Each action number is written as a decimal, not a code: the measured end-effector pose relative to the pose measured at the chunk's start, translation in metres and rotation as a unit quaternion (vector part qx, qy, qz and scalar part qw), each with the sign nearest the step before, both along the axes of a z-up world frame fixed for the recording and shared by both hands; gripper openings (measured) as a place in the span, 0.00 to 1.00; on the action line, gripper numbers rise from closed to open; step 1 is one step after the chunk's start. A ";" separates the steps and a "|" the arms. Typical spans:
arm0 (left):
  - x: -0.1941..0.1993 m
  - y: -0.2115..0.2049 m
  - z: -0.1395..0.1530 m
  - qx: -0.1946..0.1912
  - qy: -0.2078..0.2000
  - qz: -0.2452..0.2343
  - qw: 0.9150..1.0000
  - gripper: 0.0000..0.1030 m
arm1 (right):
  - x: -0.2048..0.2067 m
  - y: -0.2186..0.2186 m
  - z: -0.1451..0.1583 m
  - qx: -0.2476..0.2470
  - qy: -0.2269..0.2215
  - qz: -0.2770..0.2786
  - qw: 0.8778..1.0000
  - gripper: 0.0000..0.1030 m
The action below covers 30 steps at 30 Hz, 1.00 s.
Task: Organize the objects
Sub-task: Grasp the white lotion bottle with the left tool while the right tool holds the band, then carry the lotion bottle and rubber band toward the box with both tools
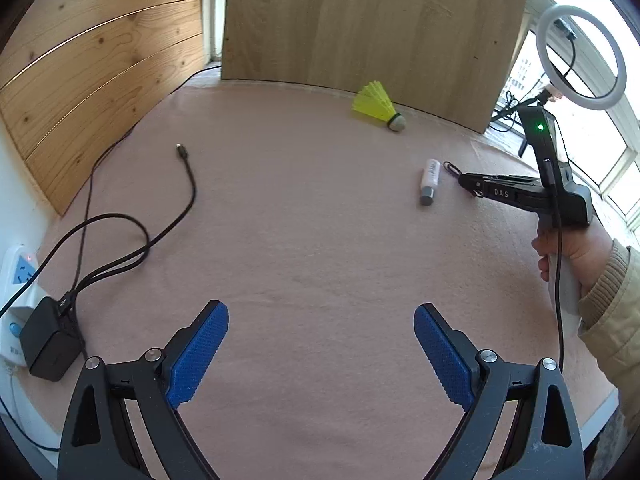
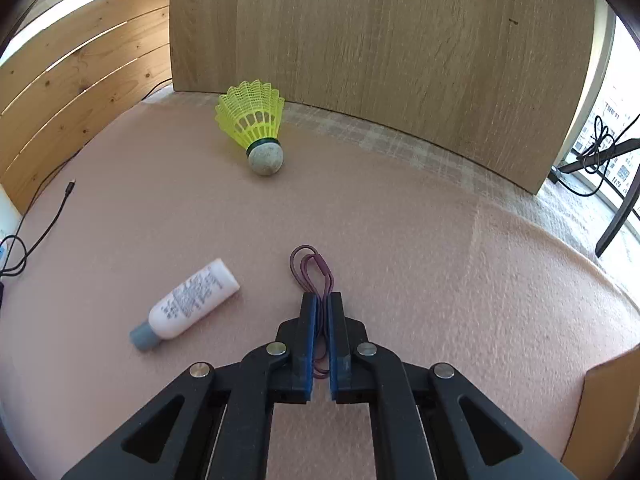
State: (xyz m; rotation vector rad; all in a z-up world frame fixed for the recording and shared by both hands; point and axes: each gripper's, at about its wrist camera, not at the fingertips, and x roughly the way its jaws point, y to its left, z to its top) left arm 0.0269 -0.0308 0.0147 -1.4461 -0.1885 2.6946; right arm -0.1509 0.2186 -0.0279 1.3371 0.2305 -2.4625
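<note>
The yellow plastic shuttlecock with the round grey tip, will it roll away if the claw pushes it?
Probably in a curve, not straight: the yellow plastic shuttlecock lies on its side, wide skirt and narrow tip. Its open mesh looks very light, so a nudge may skid it. The fuzzy pink cloth should slow it.

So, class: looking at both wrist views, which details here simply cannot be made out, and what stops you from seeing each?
- Print on the white tube: too small and blurred in both views.
- The purple elastic loop: its rear part is hidden between the pads of the right gripper, which is shut on it.
- Power strip: cut off by the left wrist view's edge.
- Where the black cable leads: hidden behind the black adapter.
</note>
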 end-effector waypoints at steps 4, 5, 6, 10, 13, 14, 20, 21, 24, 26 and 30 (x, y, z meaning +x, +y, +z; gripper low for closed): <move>-0.031 0.031 -0.007 0.011 0.012 -0.035 0.999 0.93 | 0.040 0.010 0.001 -0.014 -0.011 -0.002 1.000 0.05; -0.043 0.040 -0.010 0.012 0.016 -0.042 0.999 0.93 | 0.051 0.012 0.001 -0.016 -0.014 -0.002 1.000 0.05; -0.057 0.049 -0.015 0.015 0.019 -0.050 0.998 0.93 | 0.063 0.016 0.002 -0.018 -0.016 -0.003 1.000 0.05; -0.120 0.088 -0.040 0.012 0.023 -0.079 0.996 0.92 | 0.113 0.034 0.003 -0.029 -0.030 -0.017 0.999 0.05; -0.154 0.113 -0.053 0.003 0.018 -0.092 0.996 0.81 | 0.153 0.050 0.004 -0.041 -0.037 -0.035 0.998 0.05; -0.161 0.118 -0.053 -0.009 0.027 -0.091 0.995 0.77 | 0.166 0.056 0.004 -0.047 -0.039 -0.042 0.997 0.05; -0.172 0.129 -0.054 -0.028 0.034 -0.091 0.995 0.21 | 0.210 0.073 0.005 -0.072 -0.031 -0.071 0.994 0.05; -0.171 0.127 -0.054 -0.024 0.033 -0.092 0.995 0.21 | 0.209 0.073 0.005 -0.071 -0.030 -0.069 0.995 0.05; -0.158 0.124 -0.053 -0.028 0.027 -0.091 0.995 0.21 | 0.207 0.072 0.006 -0.068 -0.027 -0.060 0.996 0.05; -0.139 0.118 -0.050 -0.023 0.016 -0.086 0.996 0.21 | 0.207 0.072 0.006 -0.067 -0.023 -0.058 0.996 0.05; -0.081 0.116 -0.043 -0.021 -0.003 -0.088 0.996 0.21 | 0.205 0.069 0.006 -0.060 -0.014 -0.062 0.996 0.05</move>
